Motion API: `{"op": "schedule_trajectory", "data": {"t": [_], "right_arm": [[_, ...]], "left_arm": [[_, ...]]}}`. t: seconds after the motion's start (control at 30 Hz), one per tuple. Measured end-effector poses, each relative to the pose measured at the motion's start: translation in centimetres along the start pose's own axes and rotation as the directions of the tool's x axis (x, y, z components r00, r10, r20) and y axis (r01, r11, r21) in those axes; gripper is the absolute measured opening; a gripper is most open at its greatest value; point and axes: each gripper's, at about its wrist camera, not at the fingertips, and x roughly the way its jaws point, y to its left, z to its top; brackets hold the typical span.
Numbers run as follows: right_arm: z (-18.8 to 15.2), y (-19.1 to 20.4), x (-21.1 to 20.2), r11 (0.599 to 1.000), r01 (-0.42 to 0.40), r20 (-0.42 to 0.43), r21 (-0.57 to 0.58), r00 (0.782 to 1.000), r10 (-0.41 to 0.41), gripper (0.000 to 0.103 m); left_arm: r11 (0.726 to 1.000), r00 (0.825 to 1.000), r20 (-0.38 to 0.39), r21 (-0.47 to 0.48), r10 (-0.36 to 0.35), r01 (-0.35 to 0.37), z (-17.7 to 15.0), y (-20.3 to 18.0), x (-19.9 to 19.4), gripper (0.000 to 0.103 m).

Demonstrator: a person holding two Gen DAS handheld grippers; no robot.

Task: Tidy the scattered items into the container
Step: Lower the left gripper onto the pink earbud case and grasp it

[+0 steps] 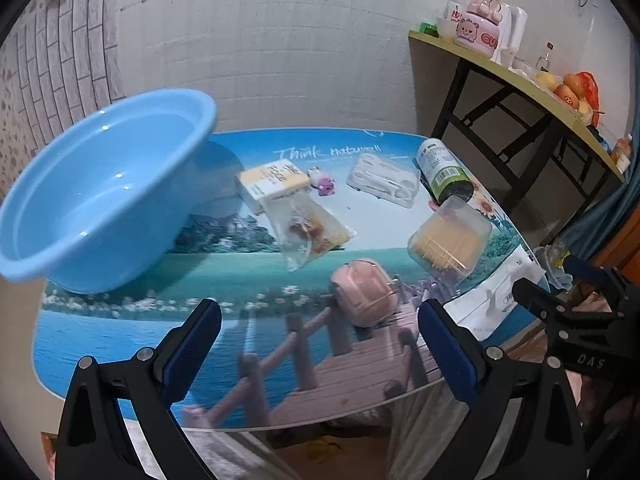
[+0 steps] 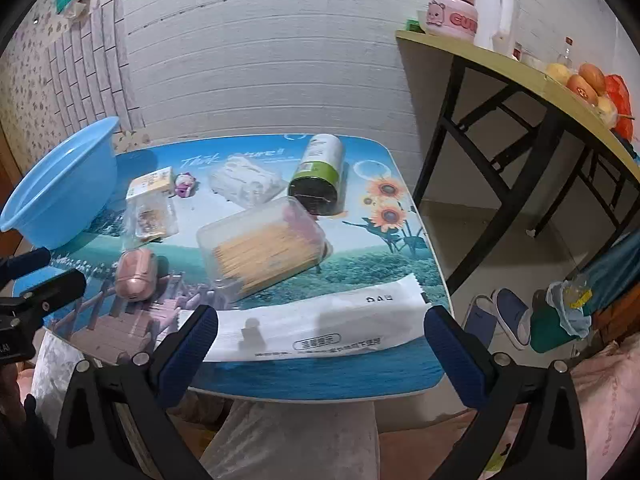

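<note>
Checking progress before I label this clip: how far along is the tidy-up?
Done: nothing. The basin looks empty.
In hand: nothing. The left gripper and right gripper are both open, above the table's near edge.
Left: everything, all on the table: yellow box, clear packet, small toy, clear tray, green bottle, toothpick box, pink case, white pouch.

Your right gripper [image 2: 320, 344] hangs wide open over the table's [image 2: 400, 248] near edge, nothing between its jaws. Just ahead lies a white packet [image 2: 320, 332], then a box of sticks [image 2: 262, 246] and a green can [image 2: 320, 176]. The blue basin [image 2: 60, 192] sits far left.
</note>
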Motion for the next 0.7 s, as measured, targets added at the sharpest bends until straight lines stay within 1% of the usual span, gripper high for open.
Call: {"op": "schedule_trajectory", "data": {"t": [0.13,0.27,0.43,0.5,0.7], "right_arm": [[-0.2,-0.2,0.3,1.000,-0.005,-0.002,0.003,1.000,0.005,0.103],[-0.4,-0.7,0.7,1.000,0.015,0.001,0.022,1.000,-0.015,0.103],[-0.8,-1.8,0.9,0.994,0.032,0.004,0.102,0.999,-0.032,0.103],[-0.8,-1.9,0.9,0.994,0.027,0.010,0.109,1.000,-0.028,0.103],[-0.9,-2.0,0.8,0.993,0.030,0.021,0.118,0.999,-0.033,0.103]], "left_arm": [[1.000,1.000,-0.003,-0.007,0.031,-0.031,0.2,-0.8,1.1,0.099],[0.997,0.998,0.001,-0.045,0.062,-0.062,0.4,-1.1,1.8,0.099],[0.987,0.994,-0.013,-0.113,0.111,-0.111,0.6,-1.3,2.9,0.099],[0.983,0.991,-0.017,-0.127,0.130,-0.131,0.5,-1.5,3.3,0.099],[0.974,0.985,-0.007,-0.147,0.175,-0.174,0.5,-2.2,3.8,0.093]]}}
